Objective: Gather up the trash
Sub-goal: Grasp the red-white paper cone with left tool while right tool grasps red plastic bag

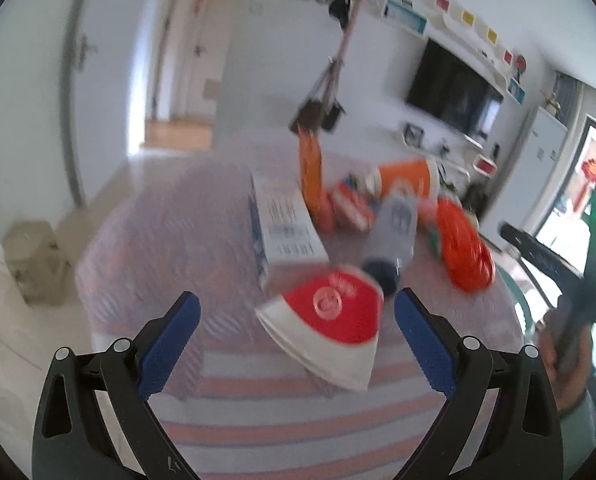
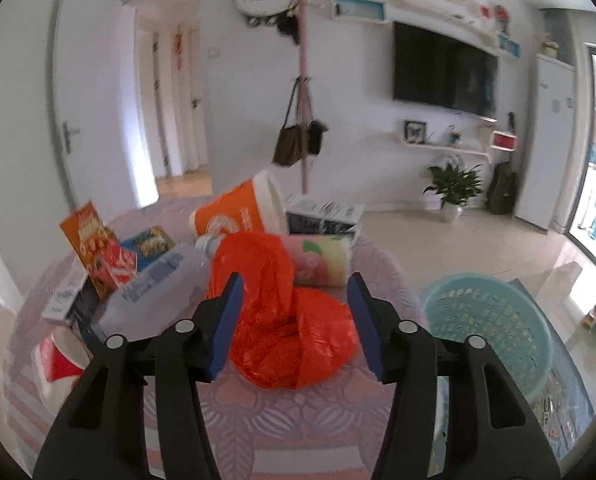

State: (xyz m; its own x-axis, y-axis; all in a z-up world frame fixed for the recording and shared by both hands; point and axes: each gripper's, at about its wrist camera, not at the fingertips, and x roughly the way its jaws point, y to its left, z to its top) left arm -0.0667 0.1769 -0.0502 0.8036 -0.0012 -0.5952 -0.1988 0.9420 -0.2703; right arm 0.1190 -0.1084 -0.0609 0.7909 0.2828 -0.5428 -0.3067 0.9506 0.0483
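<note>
My finger pads: textured blue rubber-like facing on matt black plastic. Red bag: glossy, crinkled plastic film. Basket: perforated teal plastic. Tablecloth: patterned cloth.

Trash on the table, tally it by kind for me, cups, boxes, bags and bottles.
Cups: 2, red paper cup, orange tub
Boxes: 2 clear, cereal box, white carton
Bags: 1, red plastic bag
Bottles: 1, plastic bottle
Total: 6

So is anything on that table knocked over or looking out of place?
Yes. The orange tub lies tipped on its side, the clear bottle lies flat, and a red-and-white paper cup is squashed flat near the table's edge. A red plastic bag sits crumpled in front.
</note>
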